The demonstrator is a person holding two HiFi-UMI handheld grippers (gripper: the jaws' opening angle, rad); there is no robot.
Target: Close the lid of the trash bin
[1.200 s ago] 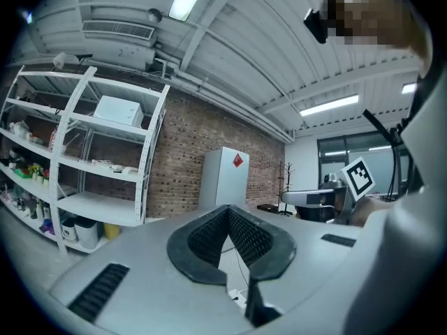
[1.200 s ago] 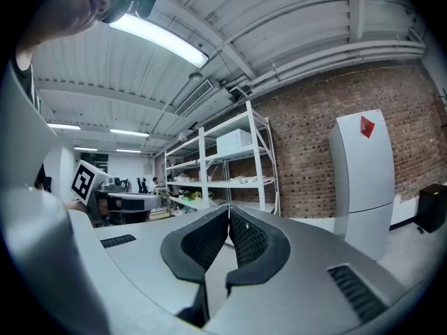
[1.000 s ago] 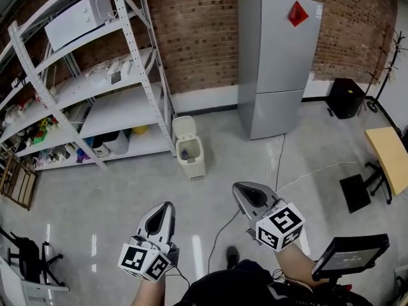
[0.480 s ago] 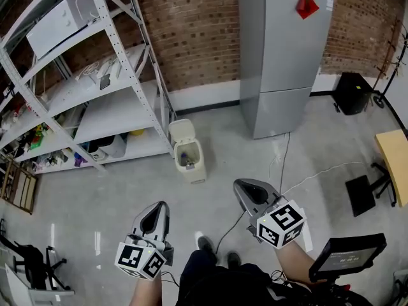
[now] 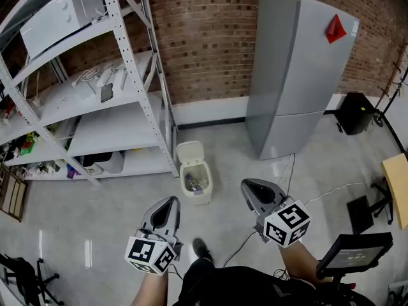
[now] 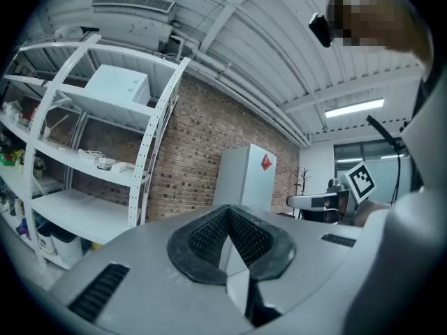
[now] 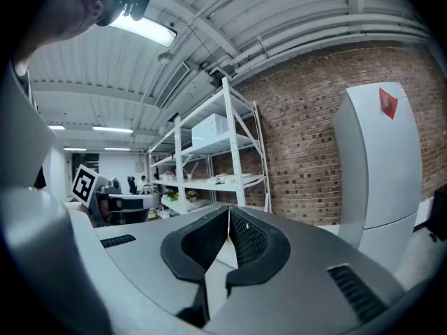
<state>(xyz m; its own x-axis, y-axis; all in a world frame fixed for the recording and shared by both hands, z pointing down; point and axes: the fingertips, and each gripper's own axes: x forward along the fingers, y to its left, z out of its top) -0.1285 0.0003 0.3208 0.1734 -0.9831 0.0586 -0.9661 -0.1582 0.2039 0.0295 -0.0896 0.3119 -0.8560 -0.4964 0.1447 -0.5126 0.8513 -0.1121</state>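
A small cream trash bin (image 5: 194,180) stands on the concrete floor by the foot of the shelf rack, its lid (image 5: 189,152) tipped up and back, some rubbish showing inside. In the head view my left gripper (image 5: 171,204) hangs below and left of the bin, my right gripper (image 5: 250,188) below and right of it, both well short of it. Each has its jaws pressed together with nothing between them. The left gripper (image 6: 228,211) and right gripper (image 7: 229,211) point up at the wall in their own views, where the bin is hidden.
White metal shelving (image 5: 121,101) with a microwave (image 5: 54,23) fills the left. A grey fridge (image 5: 299,75) stands against the brick wall at right. A cable (image 5: 284,177) trails over the floor, and a person's shoe (image 5: 199,250) shows near the bottom.
The person has walked toward the bin, which now sits nearer and lower in the head view. Both grippers stay shut and have come closer to it.
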